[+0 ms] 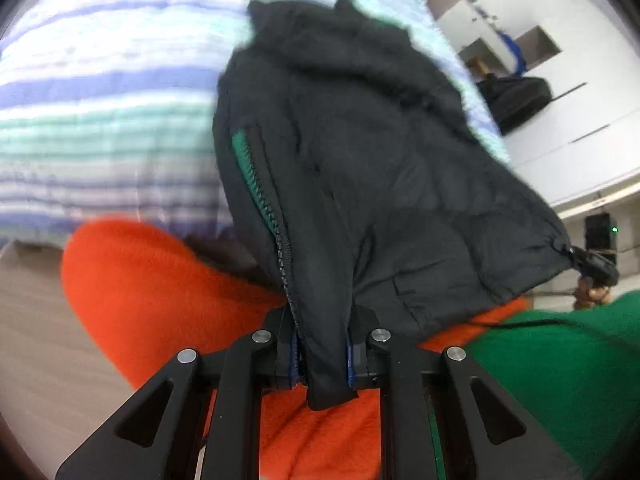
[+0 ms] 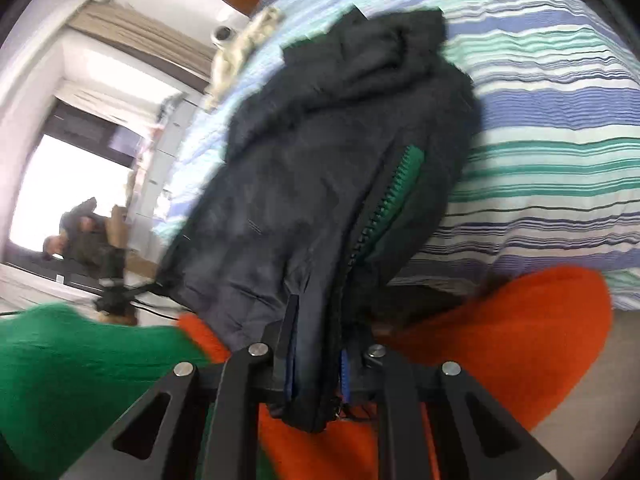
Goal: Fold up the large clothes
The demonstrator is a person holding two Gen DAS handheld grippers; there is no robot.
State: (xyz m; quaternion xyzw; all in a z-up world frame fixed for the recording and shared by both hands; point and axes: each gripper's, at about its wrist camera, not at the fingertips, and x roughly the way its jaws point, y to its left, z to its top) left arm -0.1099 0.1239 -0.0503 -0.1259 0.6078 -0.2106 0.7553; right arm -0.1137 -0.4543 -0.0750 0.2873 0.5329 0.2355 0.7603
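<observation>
So the left gripper [image 1: 322,354] and the right gripper [image 2: 318,360] each pinch tight on a bottom corner of the black jacket [image 1: 344,168], holding it up off the striped bed [image 1: 104,112] so its far end can fold over neatly.

No legible txt, labels, brands or nos. from either of my wrist cams; frames too blurred to read any sign or mark.
</observation>
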